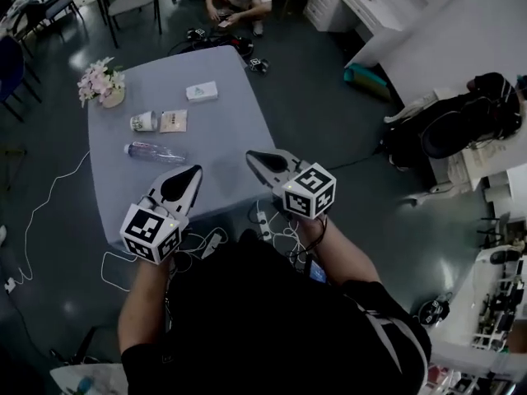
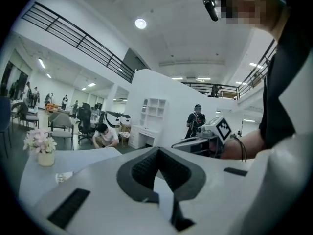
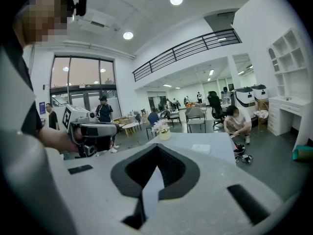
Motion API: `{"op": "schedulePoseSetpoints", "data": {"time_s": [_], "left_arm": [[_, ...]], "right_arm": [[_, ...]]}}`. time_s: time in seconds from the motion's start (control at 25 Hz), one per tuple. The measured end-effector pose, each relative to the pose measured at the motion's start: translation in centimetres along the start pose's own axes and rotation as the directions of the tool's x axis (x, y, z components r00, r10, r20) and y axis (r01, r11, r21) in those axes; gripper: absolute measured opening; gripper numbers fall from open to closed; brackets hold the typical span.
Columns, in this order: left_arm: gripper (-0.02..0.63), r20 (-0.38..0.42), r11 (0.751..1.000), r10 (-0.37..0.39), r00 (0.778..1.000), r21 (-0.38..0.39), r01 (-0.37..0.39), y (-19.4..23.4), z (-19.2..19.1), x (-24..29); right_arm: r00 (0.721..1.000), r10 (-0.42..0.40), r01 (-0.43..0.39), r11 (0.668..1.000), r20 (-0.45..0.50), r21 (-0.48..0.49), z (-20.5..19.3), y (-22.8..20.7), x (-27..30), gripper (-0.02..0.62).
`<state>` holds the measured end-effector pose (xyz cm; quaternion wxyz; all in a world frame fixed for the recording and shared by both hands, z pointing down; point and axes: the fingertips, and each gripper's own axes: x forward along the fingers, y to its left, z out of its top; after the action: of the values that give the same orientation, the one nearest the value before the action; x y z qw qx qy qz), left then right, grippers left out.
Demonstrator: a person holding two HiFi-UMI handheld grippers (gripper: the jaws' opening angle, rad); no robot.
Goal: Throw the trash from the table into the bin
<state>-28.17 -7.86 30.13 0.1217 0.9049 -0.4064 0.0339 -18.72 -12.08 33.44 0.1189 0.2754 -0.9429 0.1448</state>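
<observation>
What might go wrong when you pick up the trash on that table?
The bottle lies on its side, so it may roll away when nudged. The flower pot stands near the cup; a wide reach might knock it over. Cables lie on the floor beside the table, so feet could snag them.

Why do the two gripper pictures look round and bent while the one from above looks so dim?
Head view: dim and bluish overall, even on the pale grey rectangular table. Left gripper view: a wide lens bows the black balcony railing and blackens the corners; the round ceiling lamp glares. Right gripper view: same bending and dark corners.
</observation>
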Motion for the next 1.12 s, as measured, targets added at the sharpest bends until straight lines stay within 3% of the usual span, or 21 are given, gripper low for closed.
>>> {"op": "schedulePoseSetpoints", "data": {"time_s": [0.32, 0.72, 0.96, 1.12], "left_arm": [[0.014, 0.028, 0.987, 0.16, 0.987, 0.008, -0.161, 6.1, -0.4, -9.6], [0.014, 0.011, 0.983, 0.179, 0.984, -0.033, -0.178, 11.4, -2.4, -18.8], [0.014, 0.016, 0.976, 0.208, 0.978, -0.069, -0.207, 13.2, -3.2, -20.3], [0.014, 0.004, 0.971, 0.222, 0.975, -0.09, -0.221, 14.3, -3.6, -19.8]], "right_arm": [[0.998, 0.06, -0.061, 0.997, -0.029, -0.046, 1.3, 7.7, 6.9, 0.003], [0.993, 0.069, -0.078, 0.993, -0.1, -0.092, 0.0, 16.3, 14.0, 0.005], [0.987, 0.069, -0.085, 0.99, -0.147, -0.109, -0.8, 16.6, 16.6, 0.011], [0.978, 0.075, -0.1, 0.987, -0.194, -0.124, -1.1, 15.1, 18.2, 0.089]]}}
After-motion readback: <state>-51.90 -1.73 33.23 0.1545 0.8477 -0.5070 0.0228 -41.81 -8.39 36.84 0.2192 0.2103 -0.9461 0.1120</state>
